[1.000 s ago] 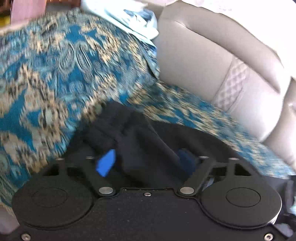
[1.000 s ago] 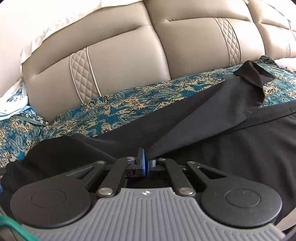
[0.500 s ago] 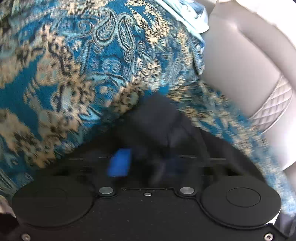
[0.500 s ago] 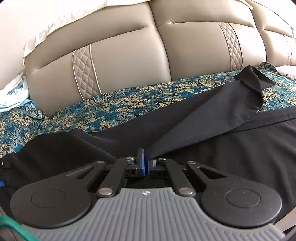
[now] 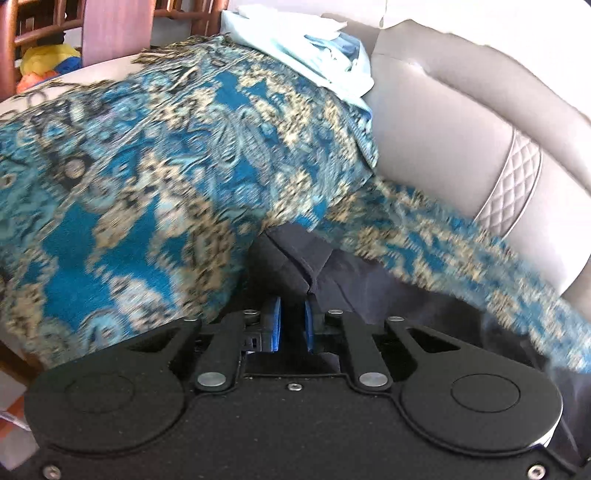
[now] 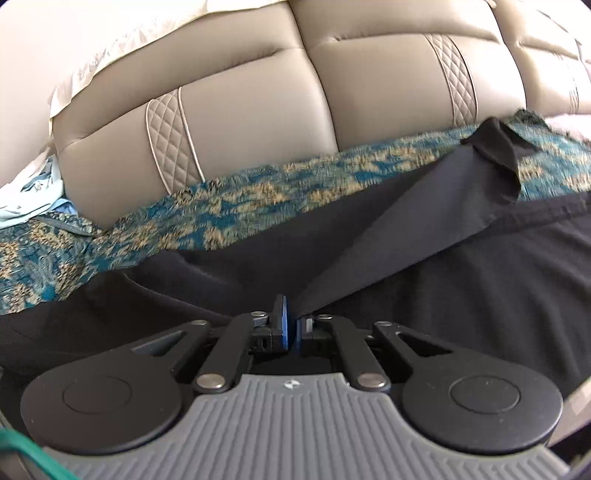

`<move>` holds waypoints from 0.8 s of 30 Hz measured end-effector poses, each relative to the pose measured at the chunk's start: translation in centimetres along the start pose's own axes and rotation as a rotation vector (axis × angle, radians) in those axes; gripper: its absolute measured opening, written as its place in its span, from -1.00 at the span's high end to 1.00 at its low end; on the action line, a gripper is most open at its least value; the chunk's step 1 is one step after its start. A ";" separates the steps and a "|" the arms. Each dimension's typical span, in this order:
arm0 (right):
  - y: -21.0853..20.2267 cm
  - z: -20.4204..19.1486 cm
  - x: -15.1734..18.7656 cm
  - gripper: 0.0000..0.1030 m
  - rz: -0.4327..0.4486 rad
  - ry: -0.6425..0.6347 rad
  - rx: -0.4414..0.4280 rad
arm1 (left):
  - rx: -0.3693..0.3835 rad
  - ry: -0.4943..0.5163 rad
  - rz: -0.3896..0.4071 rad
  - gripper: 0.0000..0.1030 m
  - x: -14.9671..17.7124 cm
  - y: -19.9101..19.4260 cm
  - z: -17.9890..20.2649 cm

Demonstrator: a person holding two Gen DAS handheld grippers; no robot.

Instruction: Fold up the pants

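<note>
The black pants [image 6: 424,266] lie spread on a sofa seat covered by a blue and gold paisley throw [image 6: 229,218]. My right gripper [image 6: 291,328] is shut on an edge of the pants, and a taut fold runs from it up to the right. My left gripper [image 5: 292,325] is shut on a bunched corner of the pants [image 5: 299,258], lifted off the throw [image 5: 155,177]. The rest of the pants in the left wrist view lies behind the gripper body.
The beige leather sofa back [image 6: 258,107] rises behind the seat. Light blue cloth [image 5: 317,55] lies on the throw-covered armrest. Wooden chairs [image 5: 22,26] and a yellow toy [image 5: 48,61] stand beyond the sofa.
My left gripper closed from wide open onto the bunched corner of the pants. My right gripper stayed shut on the pants and lifted a little.
</note>
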State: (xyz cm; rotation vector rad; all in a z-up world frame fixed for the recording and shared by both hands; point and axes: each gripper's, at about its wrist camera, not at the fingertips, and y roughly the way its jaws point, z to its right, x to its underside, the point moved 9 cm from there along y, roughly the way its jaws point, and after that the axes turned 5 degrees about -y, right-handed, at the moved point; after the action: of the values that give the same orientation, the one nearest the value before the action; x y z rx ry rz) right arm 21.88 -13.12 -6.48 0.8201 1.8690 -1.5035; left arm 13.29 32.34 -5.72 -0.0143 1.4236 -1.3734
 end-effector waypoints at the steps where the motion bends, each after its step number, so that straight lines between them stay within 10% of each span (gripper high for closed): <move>1: -0.3 0.0 0.8 0.83 -0.013 0.001 -0.004 | -0.018 0.012 -0.006 0.76 0.6 0.0 -0.5; 8: 0.9 2.4 4.0 0.60 -0.007 0.101 0.072 | -0.132 0.048 -0.074 0.76 4.7 2.4 -2.9; 24: 5.5 20.7 -4.7 0.47 0.153 0.273 0.519 | -0.156 0.089 -0.070 0.74 4.8 3.3 -2.6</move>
State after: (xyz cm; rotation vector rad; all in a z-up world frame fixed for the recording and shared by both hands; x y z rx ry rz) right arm 30.56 -32.92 -9.95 1.4337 1.5581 -1.8806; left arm 11.74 32.15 -11.95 -0.1063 1.6155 -1.3306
